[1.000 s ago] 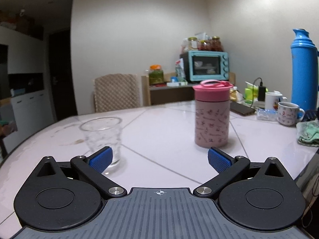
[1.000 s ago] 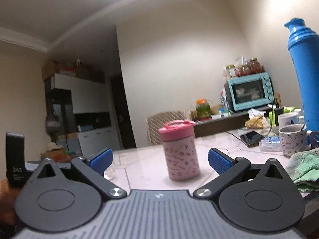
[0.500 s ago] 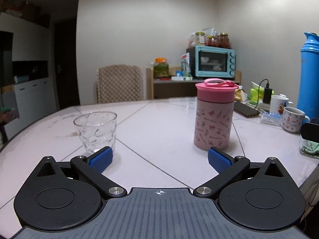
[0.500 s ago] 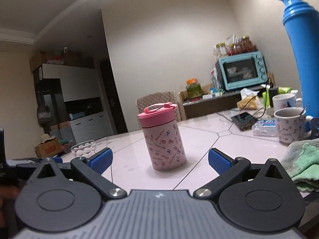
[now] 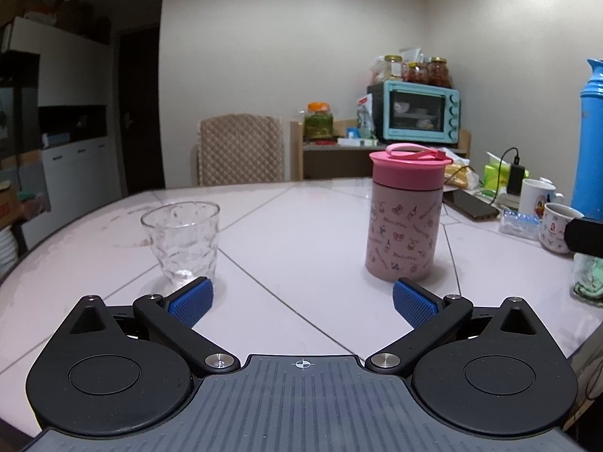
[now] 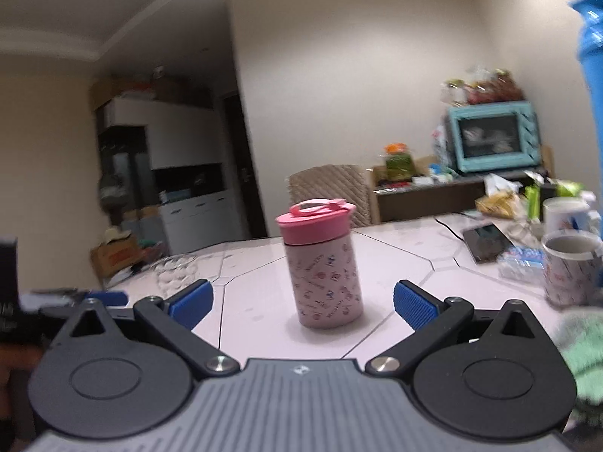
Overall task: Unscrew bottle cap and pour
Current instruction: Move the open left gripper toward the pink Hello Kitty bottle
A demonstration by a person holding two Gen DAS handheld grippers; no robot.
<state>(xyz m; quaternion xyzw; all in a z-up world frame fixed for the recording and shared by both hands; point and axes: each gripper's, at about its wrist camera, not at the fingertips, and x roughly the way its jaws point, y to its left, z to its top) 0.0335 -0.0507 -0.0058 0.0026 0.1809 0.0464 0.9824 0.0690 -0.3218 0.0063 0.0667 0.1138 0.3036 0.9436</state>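
A pink patterned bottle [image 5: 403, 226] with a darker pink screw cap [image 5: 409, 164] stands upright on the white table [image 5: 301, 226]. An empty clear glass [image 5: 181, 237] stands to its left. My left gripper [image 5: 301, 301] is open and empty, short of both. In the right wrist view the bottle [image 6: 324, 278] with its cap [image 6: 314, 218] stands straight ahead, between the blue pads of my open, empty right gripper [image 6: 303, 301] but farther away. The glass [image 6: 175, 273] shows blurred at the left.
A tall blue thermos [image 5: 591, 143], mugs [image 5: 557, 226], a phone [image 5: 473, 205] and a green cloth [image 5: 588, 275] crowd the table's right side. A chair [image 5: 241, 150] and a shelf with a teal oven [image 5: 418, 111] stand behind. The left gripper [image 6: 75, 301] shows low left in the right view.
Both grippers have shifted their aim: the bottle now sits near the middle of the right view and larger. In the left view the glass and bottle have both drifted right. Both jaws stay open.
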